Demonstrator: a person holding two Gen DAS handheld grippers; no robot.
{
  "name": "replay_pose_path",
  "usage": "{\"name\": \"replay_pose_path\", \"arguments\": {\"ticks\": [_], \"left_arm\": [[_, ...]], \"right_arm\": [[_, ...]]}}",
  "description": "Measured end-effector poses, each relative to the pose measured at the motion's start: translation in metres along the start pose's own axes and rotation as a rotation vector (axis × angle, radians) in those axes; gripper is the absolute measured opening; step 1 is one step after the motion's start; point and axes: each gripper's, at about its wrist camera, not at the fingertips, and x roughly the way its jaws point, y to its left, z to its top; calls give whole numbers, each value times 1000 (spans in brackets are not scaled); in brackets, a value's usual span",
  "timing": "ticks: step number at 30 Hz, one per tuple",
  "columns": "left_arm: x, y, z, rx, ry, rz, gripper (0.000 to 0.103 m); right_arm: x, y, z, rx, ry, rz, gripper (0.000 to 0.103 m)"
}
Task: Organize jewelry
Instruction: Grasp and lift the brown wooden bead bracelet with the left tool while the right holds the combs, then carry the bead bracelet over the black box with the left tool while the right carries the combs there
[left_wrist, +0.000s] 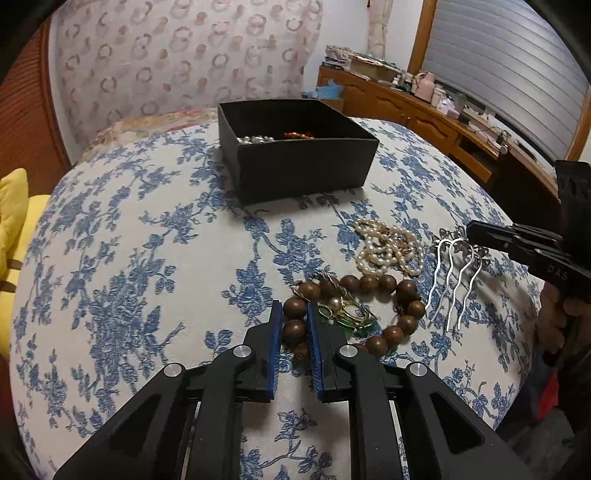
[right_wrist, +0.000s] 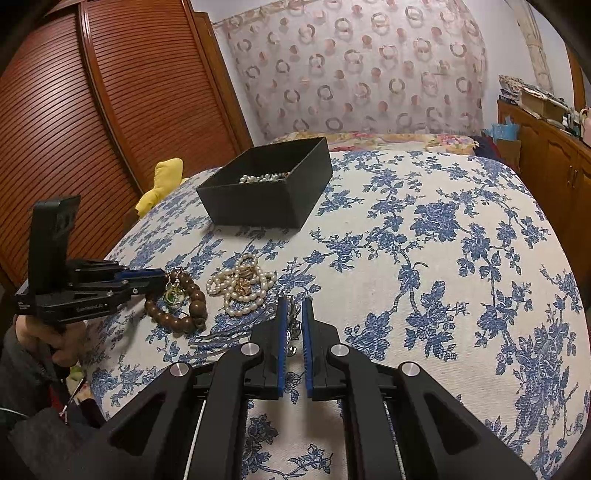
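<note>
A brown wooden bead bracelet (left_wrist: 384, 286) lies on the blue-flowered bedspread, and also shows in the right wrist view (right_wrist: 188, 295). My left gripper (left_wrist: 295, 312) is shut on its near beads. A green and gold trinket (left_wrist: 347, 314) lies inside the bracelet loop. A pearl strand (left_wrist: 388, 247) lies beyond it, seen too in the right wrist view (right_wrist: 240, 286). A silver hair comb (left_wrist: 456, 277) lies to the right. My right gripper (right_wrist: 292, 308) is shut on the comb's ornate head (right_wrist: 293, 325). A black box (left_wrist: 295, 155) holding pearls stands further back.
Yellow cloth (left_wrist: 14, 210) lies at the bed's left edge. A wooden dresser (left_wrist: 424, 114) with clutter runs along the right wall. A slatted wooden wardrobe (right_wrist: 92, 122) stands left of the bed. A patterned curtain (right_wrist: 351, 66) hangs behind.
</note>
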Motion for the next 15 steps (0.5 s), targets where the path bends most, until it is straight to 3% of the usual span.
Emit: {"name": "replay_pose_path", "arguments": {"ticks": [3, 15], "left_arm": [[-3, 0, 2, -1, -10, -7, 12], [-53, -19, 35, 41, -171, -39, 12]], "right_arm": [[1, -2, -1, 5, 0, 0, 9], [-3, 3, 1, -21, -13, 5, 9]]}}
